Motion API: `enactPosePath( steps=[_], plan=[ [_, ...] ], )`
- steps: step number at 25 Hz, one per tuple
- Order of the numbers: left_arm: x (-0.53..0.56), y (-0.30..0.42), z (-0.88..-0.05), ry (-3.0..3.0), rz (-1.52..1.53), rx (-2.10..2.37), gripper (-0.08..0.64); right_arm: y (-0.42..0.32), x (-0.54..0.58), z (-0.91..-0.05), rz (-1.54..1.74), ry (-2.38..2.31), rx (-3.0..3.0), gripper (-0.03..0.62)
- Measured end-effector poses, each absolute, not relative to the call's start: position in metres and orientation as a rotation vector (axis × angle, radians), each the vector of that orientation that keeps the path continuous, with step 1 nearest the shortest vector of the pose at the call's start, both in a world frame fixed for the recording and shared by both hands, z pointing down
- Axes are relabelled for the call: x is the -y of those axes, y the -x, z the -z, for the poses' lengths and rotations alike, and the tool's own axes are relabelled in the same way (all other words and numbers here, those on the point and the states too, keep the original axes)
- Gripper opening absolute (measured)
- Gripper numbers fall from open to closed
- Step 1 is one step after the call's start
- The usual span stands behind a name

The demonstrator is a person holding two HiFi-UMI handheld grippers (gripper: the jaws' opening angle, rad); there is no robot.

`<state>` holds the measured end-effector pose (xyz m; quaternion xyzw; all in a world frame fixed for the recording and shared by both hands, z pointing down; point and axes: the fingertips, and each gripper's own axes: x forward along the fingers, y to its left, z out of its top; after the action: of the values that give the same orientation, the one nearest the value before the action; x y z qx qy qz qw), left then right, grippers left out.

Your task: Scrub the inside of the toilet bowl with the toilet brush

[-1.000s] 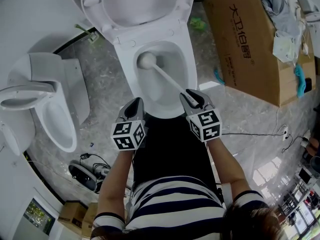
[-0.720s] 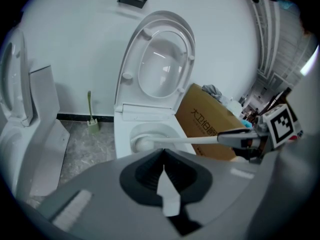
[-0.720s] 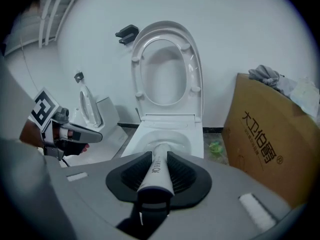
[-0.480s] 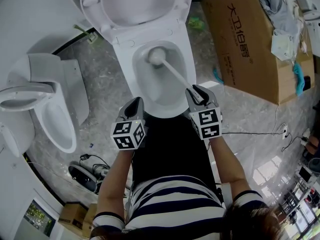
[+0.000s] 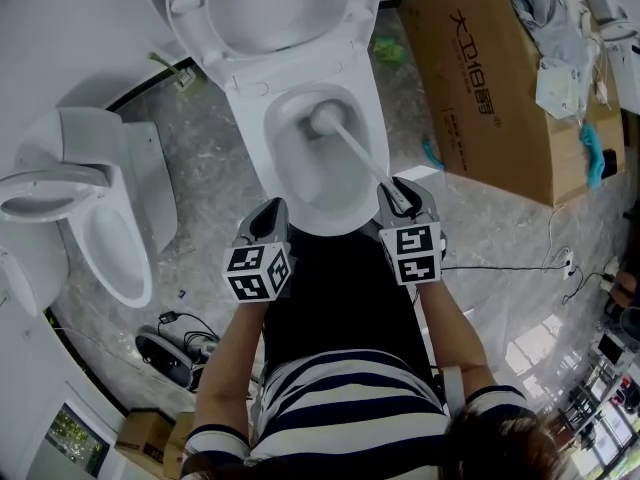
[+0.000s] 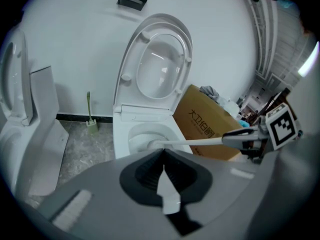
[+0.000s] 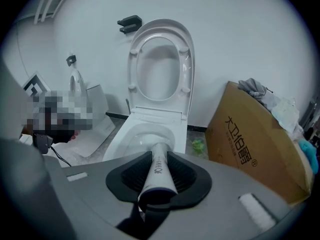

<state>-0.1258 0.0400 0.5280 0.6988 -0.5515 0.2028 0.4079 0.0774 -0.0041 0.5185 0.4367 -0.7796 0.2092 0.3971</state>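
The white toilet bowl [image 5: 350, 183] stands open ahead of me with its lid [image 5: 275, 8] raised. A white toilet brush has its round head [image 5: 325, 118] down inside the bowl, toward the back right. Its long handle [image 5: 362, 156] slants back to my right gripper [image 5: 400, 194], which is shut on the handle's end [image 7: 159, 171]. My left gripper [image 5: 270, 214] hovers over the bowl's near left rim, shut with nothing in it [image 6: 164, 176]. In the left gripper view the handle [image 6: 200, 141] crosses toward the bowl [image 6: 145, 134].
A second toilet [image 5: 90, 218] stands at the left. A large cardboard box [image 5: 490, 78] with cloths on top lies at the right. Cables and a dark device [image 5: 175, 346] lie on the floor by my left leg. A green brush [image 6: 89, 115] leans against the wall.
The brush head has swept from the bowl's back left toward the right. My right gripper has shifted a little right with the handle. The left gripper has stayed put.
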Motion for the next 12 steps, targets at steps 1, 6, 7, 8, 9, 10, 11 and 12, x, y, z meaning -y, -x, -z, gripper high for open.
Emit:
enactPosePath(
  steps=[1, 6, 7, 8, 9, 10, 11, 12],
  plan=[
    [-0.042, 0.125, -0.527, -1.762, -0.512, 1.389, 0.000, -0.078, 0.002, -0.518, -0.528, -1.106, 1.966, 0.097],
    [-0.049, 0.123, -0.524, -1.759, -0.508, 1.390, 0.000, -0.083, -0.011, -0.514, -0.520, -1.090, 1.927, 0.097],
    [-0.050, 0.122, -0.524, -1.758, -0.507, 1.390, 0.000, -0.085, -0.013, -0.513, -0.519, -1.085, 1.920, 0.097],
    [-0.052, 0.122, -0.523, -1.759, -0.507, 1.390, 0.000, -0.086, -0.015, -0.513, -0.515, -1.078, 1.915, 0.097],
    [-0.053, 0.121, -0.522, -1.759, -0.506, 1.390, 0.000, -0.087, -0.018, -0.512, -0.511, -1.070, 1.910, 0.098],
    [-0.054, 0.121, -0.521, -1.759, -0.506, 1.390, 0.000, -0.087, -0.021, -0.511, -0.509, -1.061, 1.904, 0.097],
    [-0.054, 0.120, -0.520, -1.759, -0.505, 1.390, 0.000, -0.088, -0.024, -0.510, -0.508, -1.050, 1.897, 0.097],
    [-0.055, 0.120, -0.520, -1.758, -0.505, 1.390, 0.000, -0.088, -0.027, -0.510, -0.508, -1.037, 1.891, 0.097]
  ],
)
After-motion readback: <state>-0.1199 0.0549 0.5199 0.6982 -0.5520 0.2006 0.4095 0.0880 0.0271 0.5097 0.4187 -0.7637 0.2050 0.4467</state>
